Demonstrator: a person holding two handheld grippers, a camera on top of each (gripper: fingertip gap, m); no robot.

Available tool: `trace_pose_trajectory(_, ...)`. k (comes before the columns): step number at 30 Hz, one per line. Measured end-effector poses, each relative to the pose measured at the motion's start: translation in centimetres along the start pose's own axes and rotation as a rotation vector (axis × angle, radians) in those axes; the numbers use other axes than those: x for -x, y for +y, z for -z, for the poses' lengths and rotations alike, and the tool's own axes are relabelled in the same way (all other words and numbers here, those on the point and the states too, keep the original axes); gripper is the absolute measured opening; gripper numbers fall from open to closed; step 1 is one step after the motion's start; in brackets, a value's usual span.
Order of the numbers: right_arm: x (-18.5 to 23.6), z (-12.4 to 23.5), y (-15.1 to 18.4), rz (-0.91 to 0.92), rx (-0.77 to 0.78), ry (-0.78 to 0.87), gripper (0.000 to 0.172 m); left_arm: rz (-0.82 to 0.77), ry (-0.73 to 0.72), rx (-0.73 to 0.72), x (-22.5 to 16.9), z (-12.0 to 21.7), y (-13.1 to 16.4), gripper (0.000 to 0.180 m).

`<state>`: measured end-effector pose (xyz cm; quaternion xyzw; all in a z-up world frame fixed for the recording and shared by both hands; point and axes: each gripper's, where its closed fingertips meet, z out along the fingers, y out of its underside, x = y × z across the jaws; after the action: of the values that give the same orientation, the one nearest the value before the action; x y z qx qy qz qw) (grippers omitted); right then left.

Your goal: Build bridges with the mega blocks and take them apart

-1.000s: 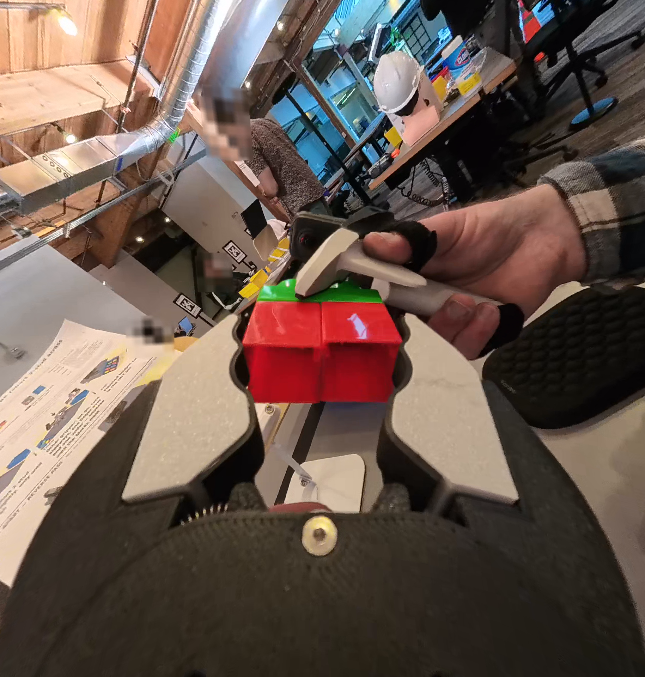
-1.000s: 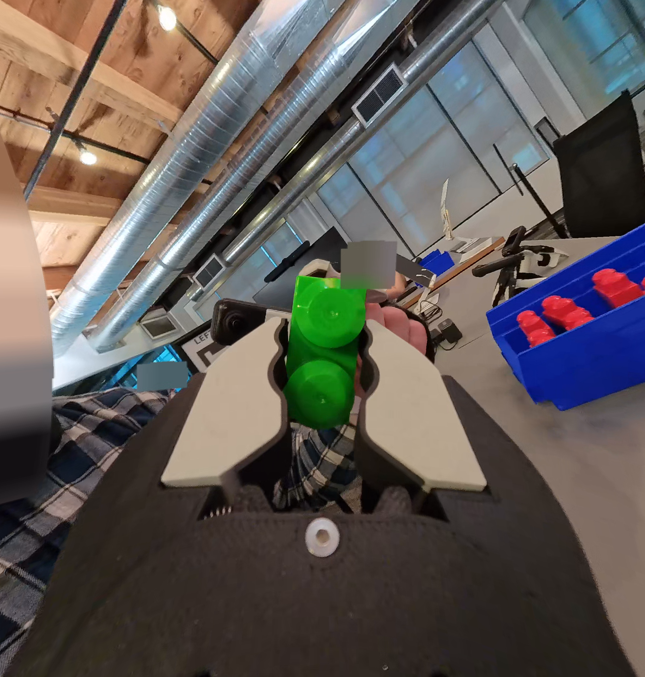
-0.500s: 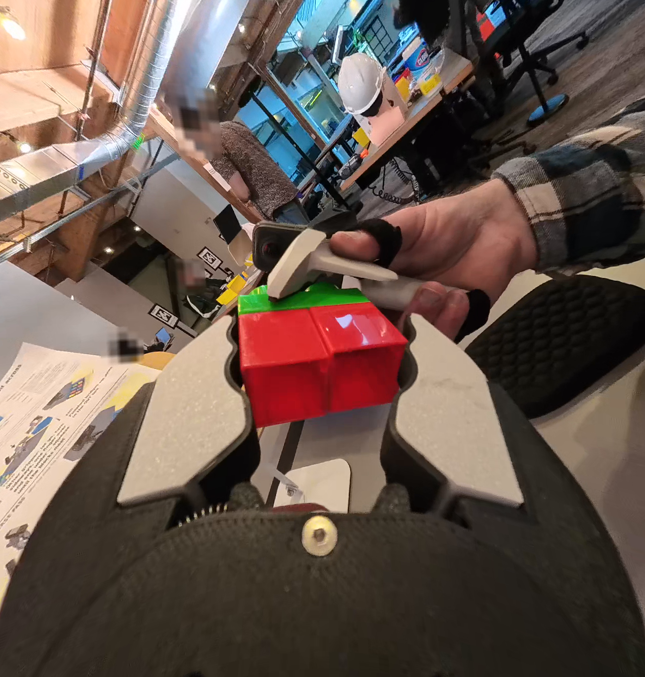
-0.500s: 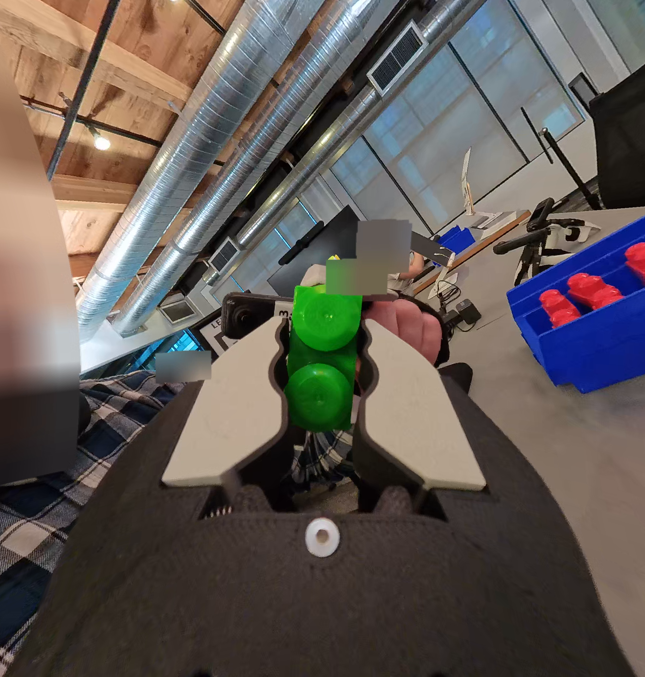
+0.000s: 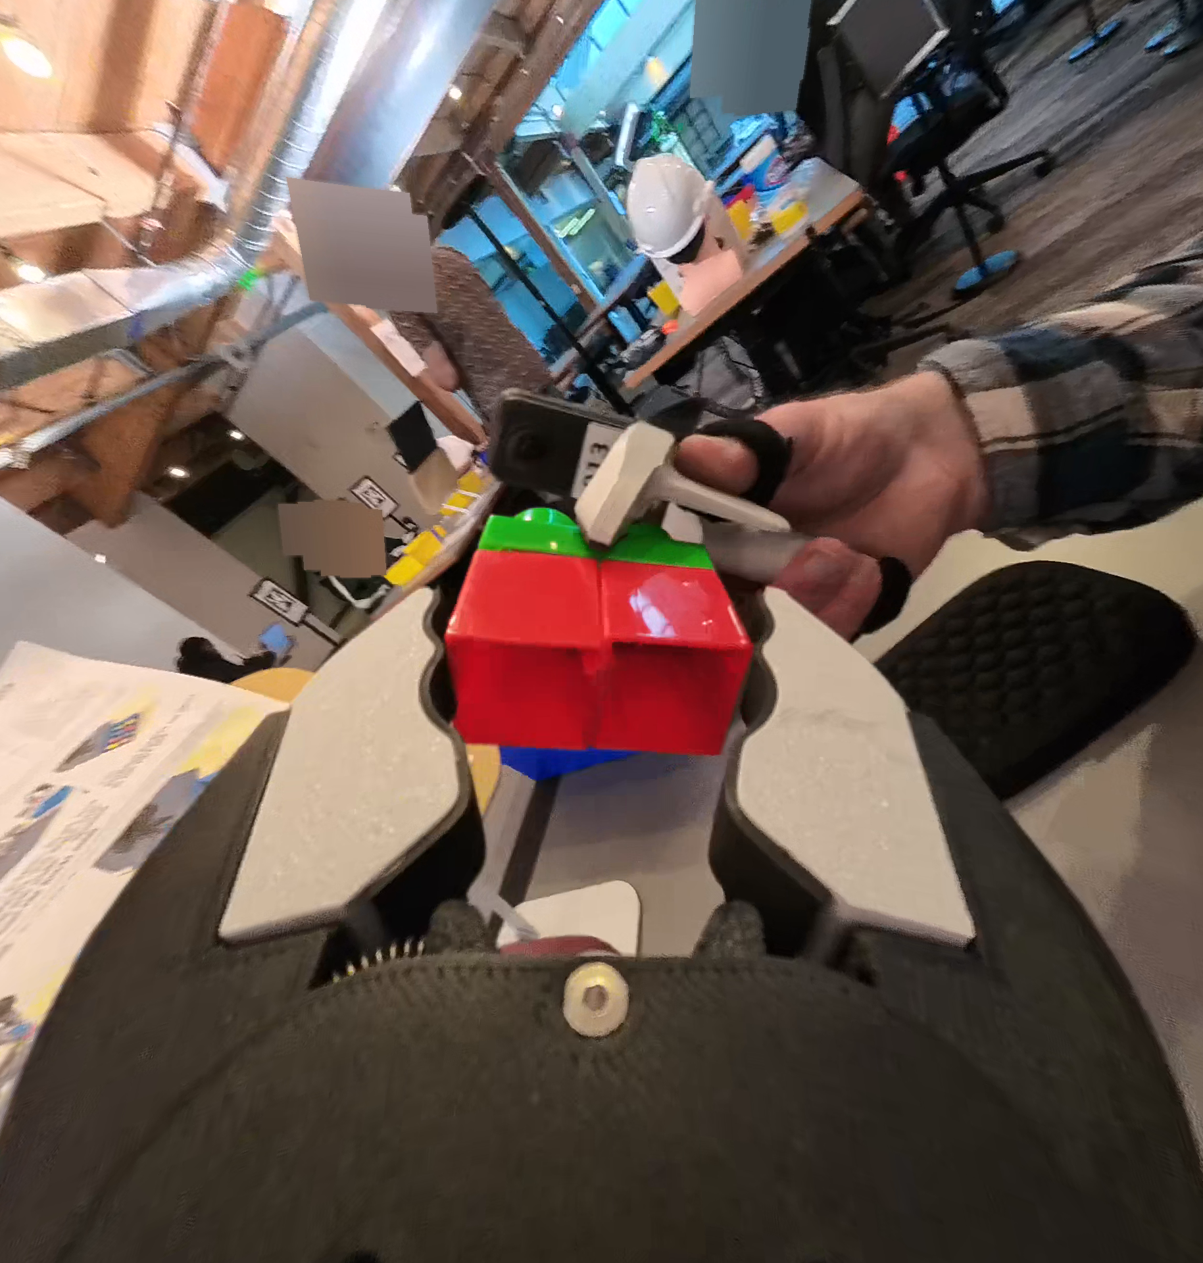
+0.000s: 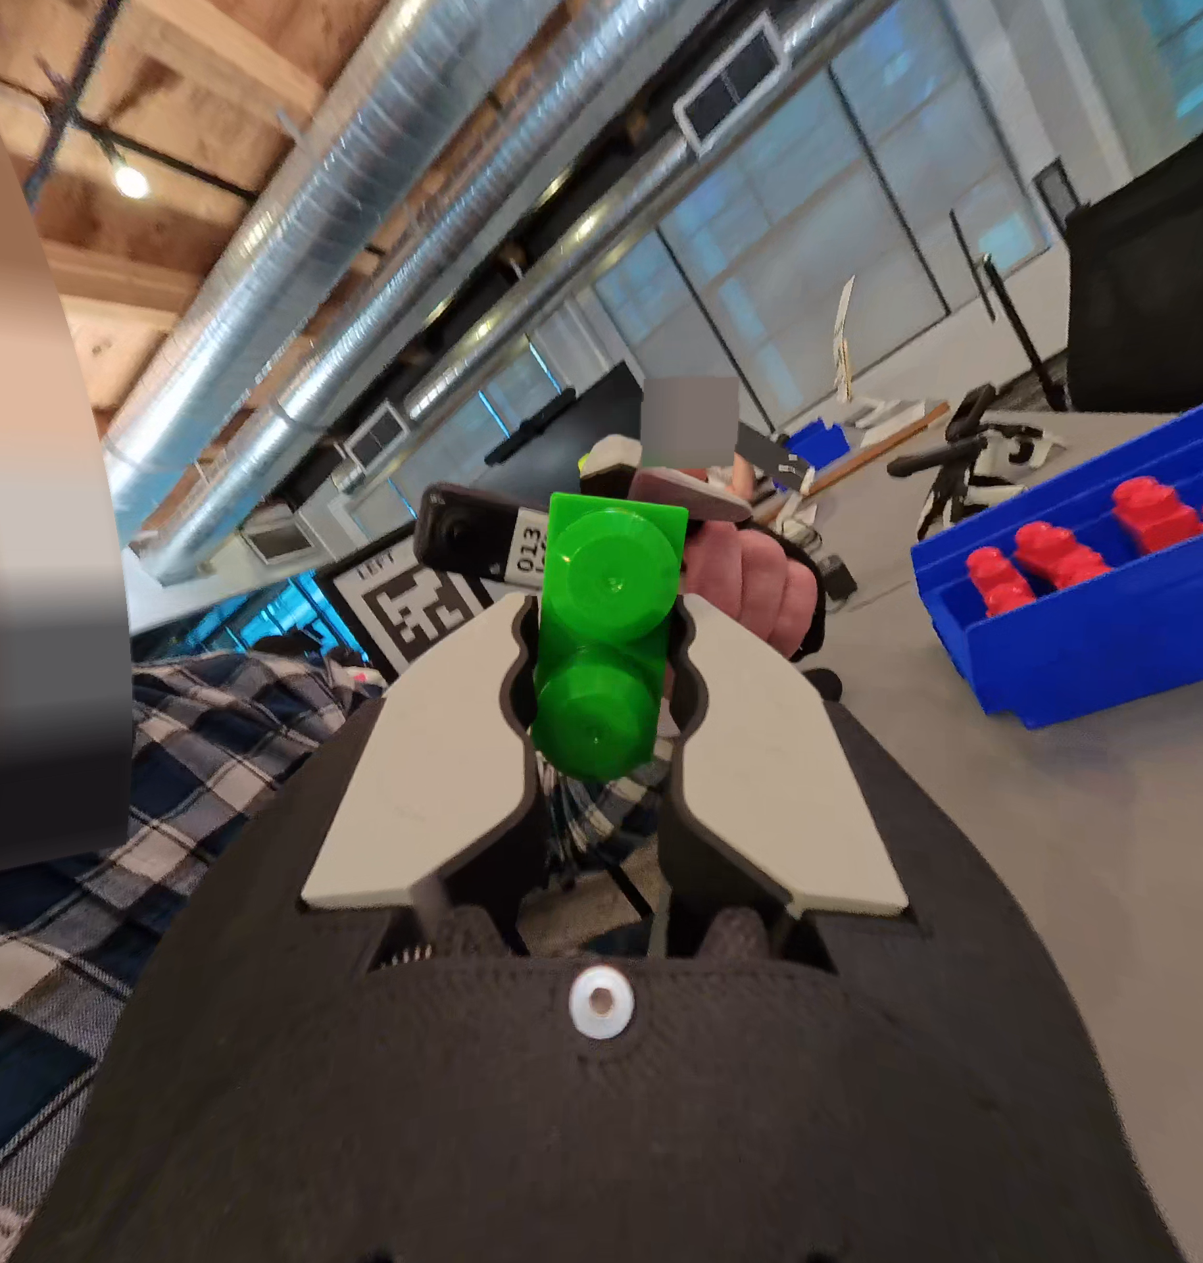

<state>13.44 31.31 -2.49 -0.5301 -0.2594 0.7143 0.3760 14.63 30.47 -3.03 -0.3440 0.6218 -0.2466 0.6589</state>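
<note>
In the left wrist view my left gripper (image 5: 598,615) is shut on two red blocks (image 5: 598,656) that sit side by side, and it holds them off the table. A green block (image 5: 550,536) sits across their far end. One of the right gripper's fingers (image 5: 619,492) rests on that green block. In the right wrist view my right gripper (image 6: 602,615) is shut on the green block (image 6: 609,567), with the block's two studs facing the camera. A blue piece (image 5: 557,758) shows just under the red blocks; I cannot tell what it is.
A blue bin (image 6: 1090,656) with red blocks (image 6: 1049,553) stands on the grey table (image 6: 995,854) at the right. A printed sheet (image 5: 72,786) lies at the left, and a black mat (image 5: 1036,670) at the right. A hand (image 5: 858,465) in a plaid sleeve holds the right gripper. My two grippers' fingertips are within a few centimetres of each other.
Both grippers keep their hold. The block stack has tilted and turned a little; one green stud and a blue piece under the red blocks have come into view.
</note>
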Motion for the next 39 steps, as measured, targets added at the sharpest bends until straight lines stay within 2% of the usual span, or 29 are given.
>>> trace_pose_trajectory(3, 0.1, 0.2, -0.4, -0.037, -0.086, -0.03, 0.037, -0.062, -0.067, 0.023, 0.4, -0.2, 0.2, 0.087)
trace_pose_trajectory(5, 0.2, 0.1, 0.1, -0.057, -0.088, -0.052, 0.037, -0.082, -0.097, 0.025, 0.7, -0.2, 0.0, 0.079)
trace_pose_trajectory(10, 0.3, 0.0, 0.7, -0.024, -0.037, -0.025, 0.037, -0.082, -0.061, 0.017, 0.2, 0.0, -0.1, 0.078)
trace_pose_trajectory(13, 0.6, -0.3, 1.1, -0.017, -0.005, -0.025, 0.037, -0.069, -0.048, 0.017, -0.1, -0.2, -0.1, 0.085)
trace_pose_trajectory(19, 0.3, -0.3, 1.8, -0.05, 0.039, -0.026, 0.037, -0.049, 0.001, 0.038, -0.5, 0.1, 0.3, 0.082)
trace_pose_trajectory(23, 0.4, -0.3, 2.0, -0.059, 0.079, -0.029, 0.037, -0.045, 0.038, 0.058, -1.2, -0.1, 0.6, 0.092)
trace_pose_trajectory(26, 0.4, -0.1, 1.9, -0.053, 0.105, -0.024, 0.037, -0.054, 0.077, 0.067, -1.5, 0.1, 0.6, 0.087)
trace_pose_trajectory(32, 0.4, 0.0, 2.0, -0.042, 0.123, 0.001, 0.037, -0.054, 0.083, 0.081, -1.7, 0.2, 0.9, 0.085)
trace_pose_trajectory(36, 0.2, 0.1, 1.8, -0.019, 0.105, 0.032, 0.037, -0.087, 0.034, 0.082, -1.2, 0.2, 0.9, 0.085)
trace_pose_trajectory(39, 0.1, 0.2, 1.7, -0.027, 0.09, 0.033, 0.037, -0.1, 0.02, 0.088, -1.1, 0.1, 0.6, 0.091)
